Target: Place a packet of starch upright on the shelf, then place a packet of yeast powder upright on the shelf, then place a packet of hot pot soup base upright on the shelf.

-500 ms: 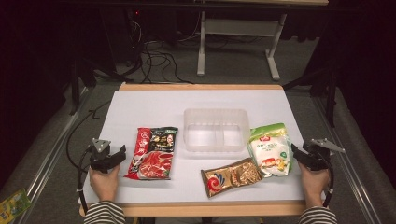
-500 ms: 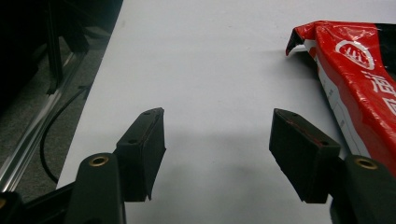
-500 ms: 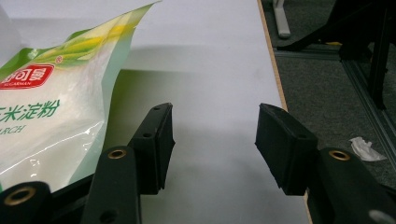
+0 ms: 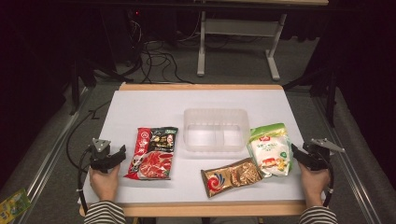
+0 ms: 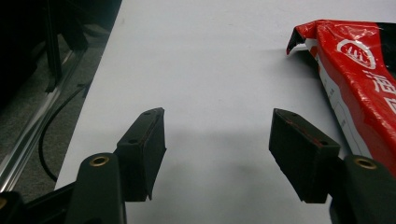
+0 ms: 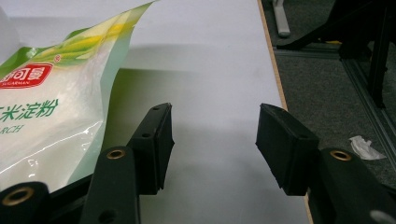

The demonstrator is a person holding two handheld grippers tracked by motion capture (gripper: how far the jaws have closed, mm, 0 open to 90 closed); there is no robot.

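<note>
Grippers rest at the near corners of the white table (image 4: 154,100), one in each of the person's hands. Left gripper (image 4: 122,151) sits at the table's left edge, its jaws pointing toward the red packet (image 4: 152,161) just beside it; in the left gripper view the left gripper (image 5: 215,149) has its jaws spread wide with bare tabletop between them, gripping nothing, and the red packet (image 5: 362,79) lies off to one side, apart from the nearer pad. Right gripper (image 4: 295,151) sits at the table's right edge, close to the green-and-white pouch (image 4: 270,149). In the right gripper view the right gripper (image 6: 215,135) likewise stands well open and empty, tabletop showing between the jaws; the green-and-white pouch (image 6: 51,107) lies beside the jaw on that side, and whether its edge touches the jaw cannot be told from this angle.

Clear plastic tray (image 4: 215,114) stands near the middle of the table, two compartments, seemingly nothing in it, though the see-through walls make this hard to confirm. Brown packet (image 4: 232,176) lies flat in front of the tray, tilted, its far end touching or slightly overlapping the green-and-white pouch. Red packet lies flat to the tray's left, just beside it.
</note>
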